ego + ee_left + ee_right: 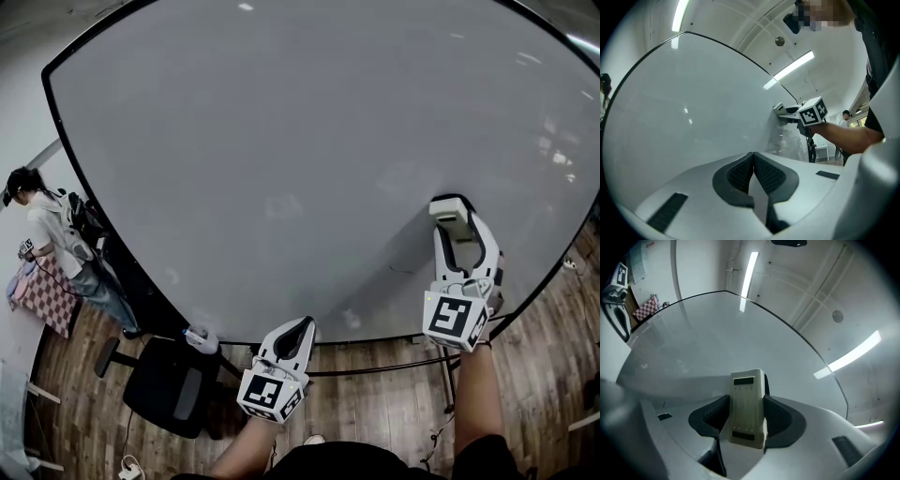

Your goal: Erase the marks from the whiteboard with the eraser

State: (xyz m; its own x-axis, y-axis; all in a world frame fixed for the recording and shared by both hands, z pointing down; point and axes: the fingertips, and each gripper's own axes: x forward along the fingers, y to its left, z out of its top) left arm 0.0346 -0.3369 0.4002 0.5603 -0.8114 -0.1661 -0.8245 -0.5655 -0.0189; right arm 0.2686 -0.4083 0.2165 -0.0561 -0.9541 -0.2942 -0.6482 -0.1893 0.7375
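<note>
The large whiteboard (281, 141) fills the head view; a faint dark mark (401, 270) shows low on it, with pale smudges nearby. My right gripper (454, 217) is shut on the cream eraser (452, 210), which sits against the board's lower right. In the right gripper view the eraser (747, 406) stands upright between the jaws, its far end at the whiteboard (717, 333). My left gripper (298, 330) hangs by the board's bottom edge, shut with nothing in it; its pads (740, 176) meet. From the left gripper view I see the right gripper (783, 112) and the eraser (778, 108) on the board.
A person (52, 239) stands at the far left beside a checkered cloth (42, 298). A black office chair (173, 384) sits on the wooden floor below the board's left corner. A small blue-and-white object (199, 337) rests at the board's bottom edge.
</note>
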